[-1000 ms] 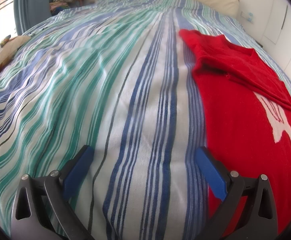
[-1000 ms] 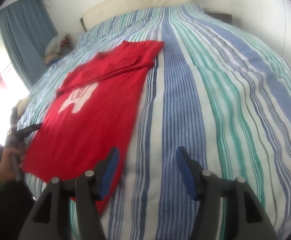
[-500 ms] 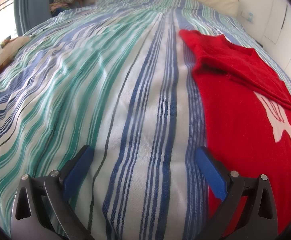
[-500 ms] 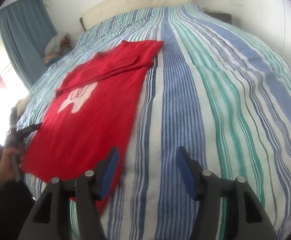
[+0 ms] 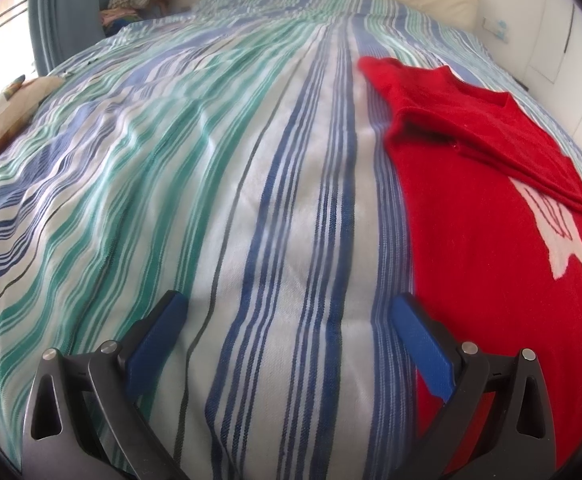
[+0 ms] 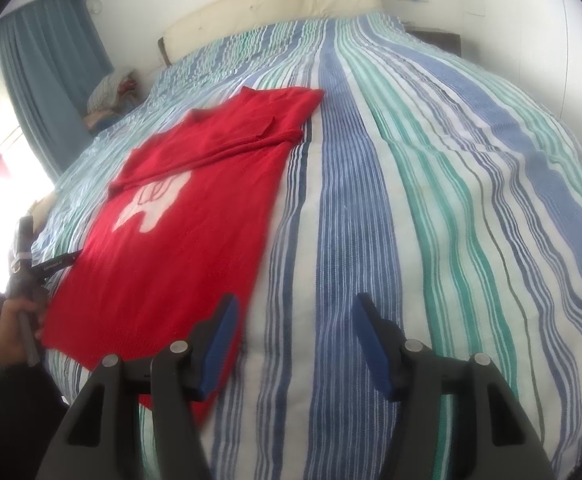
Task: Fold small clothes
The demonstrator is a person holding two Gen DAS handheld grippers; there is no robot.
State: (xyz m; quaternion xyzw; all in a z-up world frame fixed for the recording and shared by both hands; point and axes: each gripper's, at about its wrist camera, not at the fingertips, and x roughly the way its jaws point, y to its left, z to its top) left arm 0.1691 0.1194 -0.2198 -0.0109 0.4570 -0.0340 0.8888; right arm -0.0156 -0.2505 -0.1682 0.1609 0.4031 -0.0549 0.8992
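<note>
Nothing changes: both open, empty claws, left claw [image 5: 287,332] and right claw [image 6: 293,338], stay hovering beside the red sweater [image 6: 195,216]. Its sleeves lie folded in; the bottom fold looks not yet begun.

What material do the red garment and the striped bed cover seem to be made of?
Red garment with a white motif: probably a fine knit, matte; a faint ribbed texture shows along its near hem, and it lies soft and flat.
Striped blue, green and white bed cover: looks like woven cotton, matte; a visible weave grain and soft creases.
</note>
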